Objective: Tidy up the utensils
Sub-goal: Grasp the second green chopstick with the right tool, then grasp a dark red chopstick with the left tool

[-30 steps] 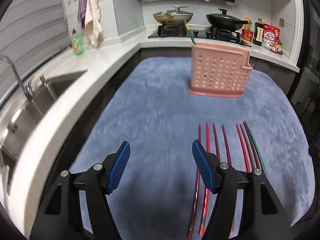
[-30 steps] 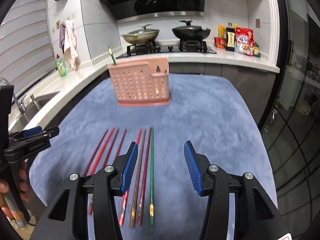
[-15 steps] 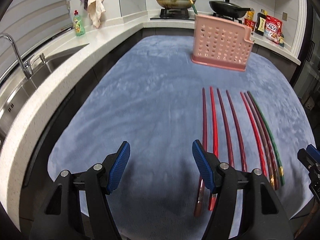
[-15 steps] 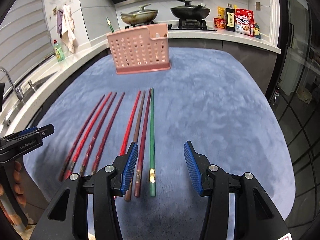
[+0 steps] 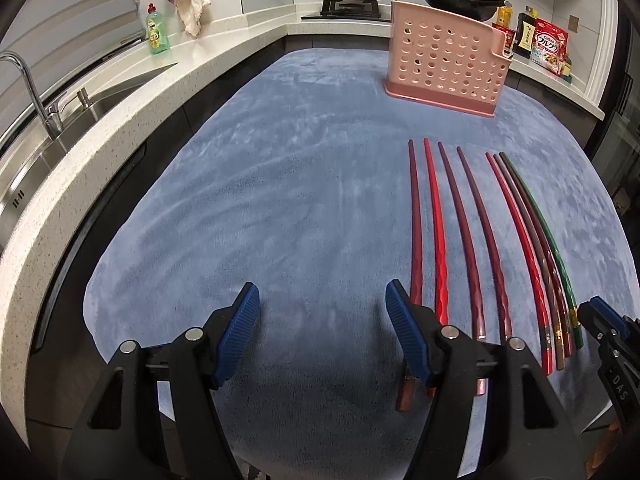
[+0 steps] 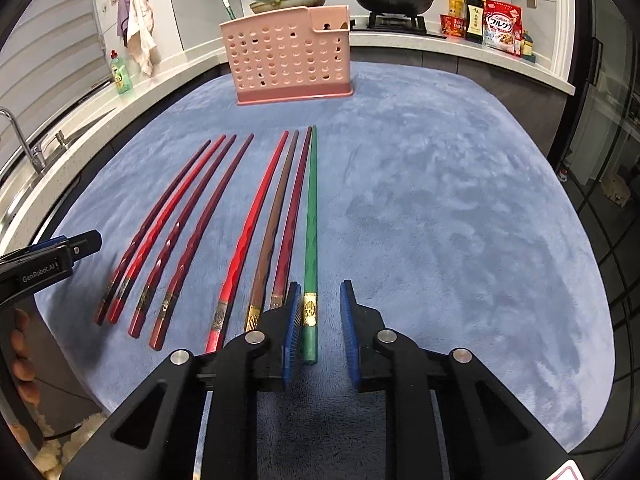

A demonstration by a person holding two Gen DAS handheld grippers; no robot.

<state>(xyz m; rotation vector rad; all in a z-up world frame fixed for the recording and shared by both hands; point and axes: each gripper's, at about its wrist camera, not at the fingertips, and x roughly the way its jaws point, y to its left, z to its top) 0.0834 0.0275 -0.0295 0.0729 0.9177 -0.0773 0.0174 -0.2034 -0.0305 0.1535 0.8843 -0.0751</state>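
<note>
Several red, maroon and brown chopsticks (image 6: 240, 240) lie side by side on a blue mat (image 6: 440, 200), with one green chopstick (image 6: 311, 220) at the right of the row. My right gripper (image 6: 318, 320) hangs low over the green one's handle end. Its jaws are closing with that end between them, and a gap still shows on the right side. My left gripper (image 5: 320, 308) stands open over bare mat, just left of the row (image 5: 440, 240). A pink perforated holder (image 6: 288, 56) stands at the mat's far end with another green stick (image 6: 228, 6) upright in it.
A white counter with a sink (image 5: 80, 92) and a green soap bottle (image 5: 157, 32) runs along the left. Pans on a stove (image 6: 392, 0) and food packets (image 6: 500, 24) line the back. The mat's near edge drops off below both grippers.
Both grippers have come down closer to the mat and the chopsticks. The right gripper's jaws have narrowed around the green chopstick's handle end; the left's stayed the same width.
</note>
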